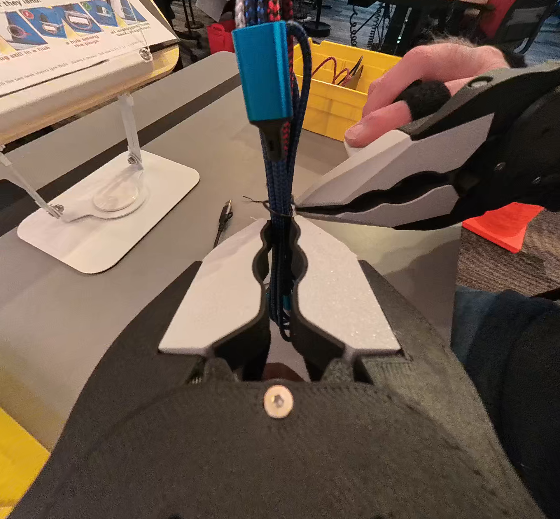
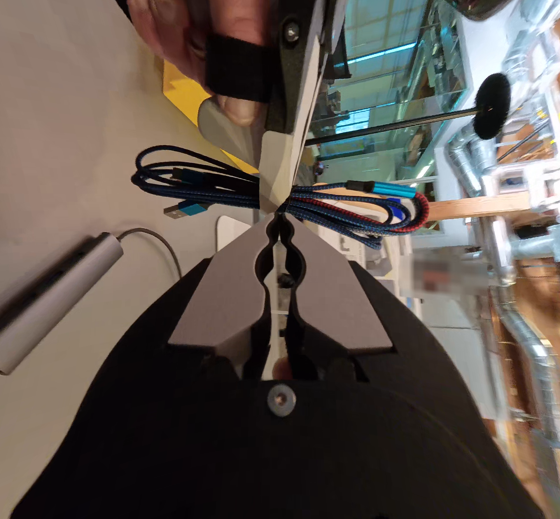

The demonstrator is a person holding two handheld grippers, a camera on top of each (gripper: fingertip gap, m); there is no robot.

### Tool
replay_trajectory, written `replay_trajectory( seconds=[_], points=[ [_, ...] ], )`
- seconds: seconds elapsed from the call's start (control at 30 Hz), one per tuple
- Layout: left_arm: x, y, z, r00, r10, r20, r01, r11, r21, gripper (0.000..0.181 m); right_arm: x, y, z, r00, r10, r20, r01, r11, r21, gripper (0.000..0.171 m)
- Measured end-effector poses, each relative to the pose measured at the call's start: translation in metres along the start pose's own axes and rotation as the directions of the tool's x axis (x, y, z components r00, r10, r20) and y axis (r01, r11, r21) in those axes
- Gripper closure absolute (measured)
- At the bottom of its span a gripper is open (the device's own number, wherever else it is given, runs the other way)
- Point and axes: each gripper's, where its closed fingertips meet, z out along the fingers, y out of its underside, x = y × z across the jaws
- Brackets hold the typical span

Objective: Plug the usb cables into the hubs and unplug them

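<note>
Cables (image 1: pixel 280 170) bundled by a tie (image 1: pixel 280 211): I'm clamping them in my left fingers (image 1: pixel 280 231); my right fingers (image 2: pixel 277 216) are pinching the tie, needing gentle pulling.

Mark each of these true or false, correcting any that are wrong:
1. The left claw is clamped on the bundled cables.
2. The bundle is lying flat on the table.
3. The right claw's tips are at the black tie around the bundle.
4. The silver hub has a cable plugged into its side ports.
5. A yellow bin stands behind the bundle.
1. True: the left claw is shut on the cable bundle.
2. False: it is held up off the table.
3. True: the right claw pinches at the black tie.
4. False: the silver hub lies apart, its visible ports empty.
5. True: the yellow bin is behind.
</note>
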Motion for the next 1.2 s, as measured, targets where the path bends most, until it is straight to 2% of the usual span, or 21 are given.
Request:
replay_trajectory(
  seconds=[0.17, 0.27, 0.37, 0.43, 0.5, 0.6, 0.67, 0.73, 0.8, 0.87, 0.9, 0.93, 0.97, 1.0, 1.03, 1.07, 1.1, 1.17, 1.2],
  points=[
    [0.001, 0.001, 0.001, 0.999, 0.041, 0.010, -0.041, 0.999, 0.008, 0.171, 0.005, 0.005, -0.003, 0.939, 0.334, 0.081, -0.338, 0.941, 0.034, 0.171],
    [0.000, -0.001, -0.001, 1.000, 0.002, -0.006, -0.002, 1.000, 0.021, 0.171, 0.005, 0.004, -0.005, 0.949, 0.311, 0.056, -0.314, 0.948, 0.049, 0.171],
    [0.002, -0.003, 0.000, 0.999, -0.016, -0.028, 0.017, 1.000, 0.024, 0.171, 0.000, 0.008, -0.002, 0.972, 0.231, 0.035, -0.232, 0.973, 0.010, 0.152],
    [0.006, -0.004, 0.000, 0.998, -0.039, -0.051, 0.040, 0.999, 0.024, 0.171, -0.001, 0.010, 0.001, 0.983, 0.181, 0.022, -0.181, 0.983, -0.006, 0.155],
    [0.009, -0.004, 0.001, 0.997, -0.047, -0.069, 0.048, 0.999, 0.020, 0.172, 0.002, 0.011, 0.002, 0.991, 0.134, -0.011, -0.134, 0.991, -0.015, 0.170],
    [0.009, -0.004, 0.001, 0.995, -0.062, -0.074, 0.064, 0.998, 0.018, 0.171, 0.005, 0.010, 0.001, 0.995, 0.091, -0.033, -0.091, 0.996, -0.015, 0.171],
    [0.008, -0.003, 0.001, 0.996, -0.056, -0.066, 0.057, 0.998, 0.017, 0.171, 0.004, 0.010, 0.001, 0.989, 0.146, 0.004, -0.146, 0.989, -0.008, 0.171],
    [0.006, -0.001, 0.002, 0.999, -0.022, -0.044, 0.023, 1.000, 0.014, 0.171, 0.000, 0.010, 0.000, 0.951, 0.294, 0.095, -0.295, 0.955, 0.001, 0.171],
    [0.000, 0.002, 0.002, 0.994, 0.103, 0.026, -0.103, 0.995, 0.000, 0.171, -0.003, 0.007, -0.002, 0.823, 0.519, 0.232, -0.532, 0.847, -0.007, 0.171],
    [-0.001, -0.001, 0.000, 0.961, 0.259, 0.095, -0.260, 0.966, -0.004, 0.171, -0.003, 0.001, -0.007, 0.607, 0.707, 0.363, -0.747, 0.663, -0.040, 0.171],
    [-0.002, -0.004, -0.001, 0.939, 0.320, 0.124, -0.322, 0.947, -0.001, 0.171, -0.001, -0.004, -0.010, 0.444, 0.782, 0.437, -0.851, 0.521, -0.069, 0.171],
    [-0.002, -0.008, -0.004, 0.914, 0.375, 0.153, -0.382, 0.924, 0.016, 0.171, 0.003, -0.011, -0.014, 0.232, 0.822, 0.519, -0.938, 0.330, -0.103, 0.171],
    [-0.001, -0.013, -0.007, 0.882, 0.434, 0.184, -0.447, 0.894, 0.036, 0.171, 0.009, -0.018, -0.019, -0.013, 0.796, 0.605, -0.982, 0.105, -0.159, 0.171],
    [0.001, -0.017, -0.009, 0.854, 0.476, 0.209, -0.495, 0.867, 0.051, 0.170, 0.015, -0.024, -0.025, -0.239, 0.700, 0.673, -0.967, -0.108, -0.231, 0.171],
    [0.004, -0.020, -0.010, 0.814, 0.529, 0.241, -0.555, 0.830, 0.053, 0.171, 0.018, -0.027, -0.029, -0.392, 0.580, 0.714, -0.920, -0.267, -0.289, 0.171],
    [0.004, -0.021, -0.011, 0.754, 0.595, 0.276, -0.627, 0.778, 0.034, 0.171, 0.018, -0.030, -0.032, -0.455, 0.502, 0.735, -0.884, -0.351, -0.308, 0.171],
    [0.005, -0.020, -0.012, 0.737, 0.615, 0.278, -0.648, 0.761, 0.035, 0.171, 0.015, -0.034, -0.033, -0.466, 0.471, 0.749, -0.872, -0.390, -0.297, 0.171],
    [0.005, -0.013, -0.010, 0.816, 0.532, 0.226, -0.557, 0.828, 0.060, 0.171, 0.014, -0.031, -0.029, -0.459, 0.493, 0.739, -0.863, -0.443, -0.241, 0.171],
    [0.003, -0.010, -0.008, 0.843, 0.495, 0.211, -0.517, 0.854, 0.063, 0.171, 0.012, -0.027, -0.027, -0.387, 0.575, 0.721, -0.903, -0.394, -0.171, 0.170]
  ],
)
